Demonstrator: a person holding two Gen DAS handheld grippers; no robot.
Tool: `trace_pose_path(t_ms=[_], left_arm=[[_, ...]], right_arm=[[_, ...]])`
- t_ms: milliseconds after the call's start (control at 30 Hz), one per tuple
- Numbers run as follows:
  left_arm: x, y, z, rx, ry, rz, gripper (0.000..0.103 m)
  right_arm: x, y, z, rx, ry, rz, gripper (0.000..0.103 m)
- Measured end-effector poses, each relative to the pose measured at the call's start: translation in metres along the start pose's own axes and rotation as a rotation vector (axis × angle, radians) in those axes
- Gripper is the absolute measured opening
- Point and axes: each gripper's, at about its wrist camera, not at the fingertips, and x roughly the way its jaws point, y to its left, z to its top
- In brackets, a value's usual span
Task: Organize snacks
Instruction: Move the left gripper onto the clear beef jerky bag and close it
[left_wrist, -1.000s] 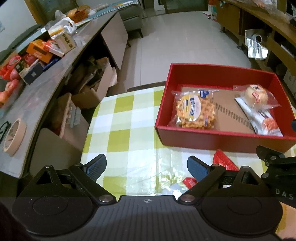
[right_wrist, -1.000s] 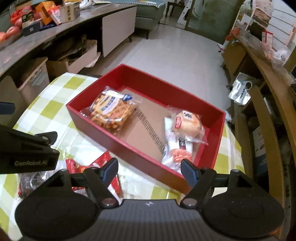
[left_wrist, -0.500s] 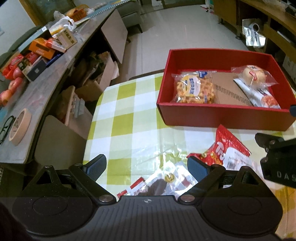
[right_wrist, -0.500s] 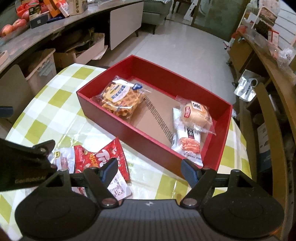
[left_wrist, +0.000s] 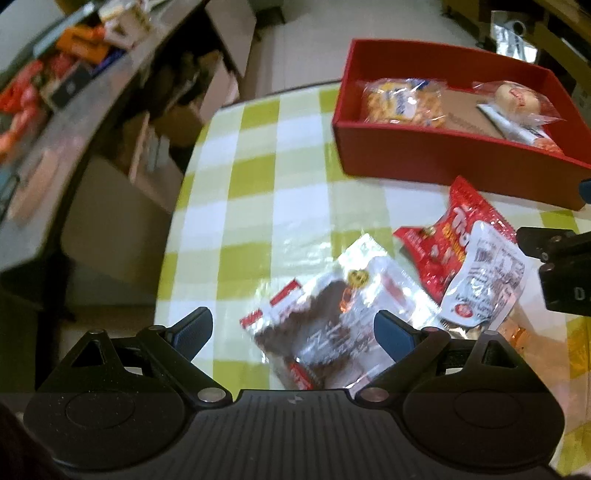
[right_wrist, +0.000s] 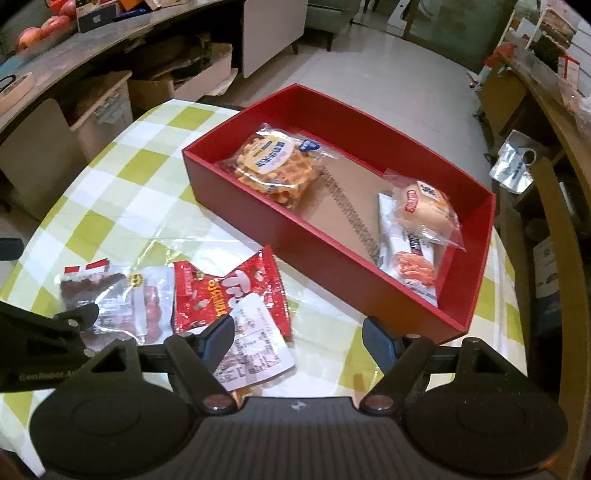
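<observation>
Right wrist: red box (right_wrist: 332, 254) holds waffle pack (right_wrist: 275, 162); bun (right_wrist: 424, 210).

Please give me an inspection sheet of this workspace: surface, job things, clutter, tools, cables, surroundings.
Surface: table with green-and-white checked cloth under clear plastic.
Job things: red box holds waffle pack, bun pack and a white packet. Outside it, on the cloth: red snack bag and clear pack with dark snack.
Clutter: nothing seen on the table.
Tools: left tool open above the clear pack; right tool open, empty, near the red bag.
Cables: nothing seen.
Surroundings: crowded counter, cardboard boxes below, tiled floor.
</observation>
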Motion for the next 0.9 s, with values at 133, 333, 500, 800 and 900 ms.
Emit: trace_pose_path(t_ms=[133,333,500,800,900], left_arm=[[0.005,0.001,0.003,0.003,-0.012,-0.013,0.097],[0.032,-0.005,0.017,-0.020,0.039,-0.108,0.097],[0.048,-0.004,0.020,-0.015,0.066,-0.169,0.097],[0.046,-0.004,0.002,-0.010,0.129,-0.327,0.098],[0.037,-0.002,-0.006,-0.011,0.144,-0.414,0.098]], right_arm=[[0.002,0.003,0.000,-0.011,0.007,0.001,0.083],[0.007,-0.001,-0.001,-0.010,0.020,-0.005,0.084],[0.013,-0.001,-0.001,-0.015,0.037,-0.009,0.084],[0.013,-0.001,0.000,-0.011,0.039,0.011,0.085],[0.011,0.001,-0.002,-0.019,0.038,0.019,0.086]])
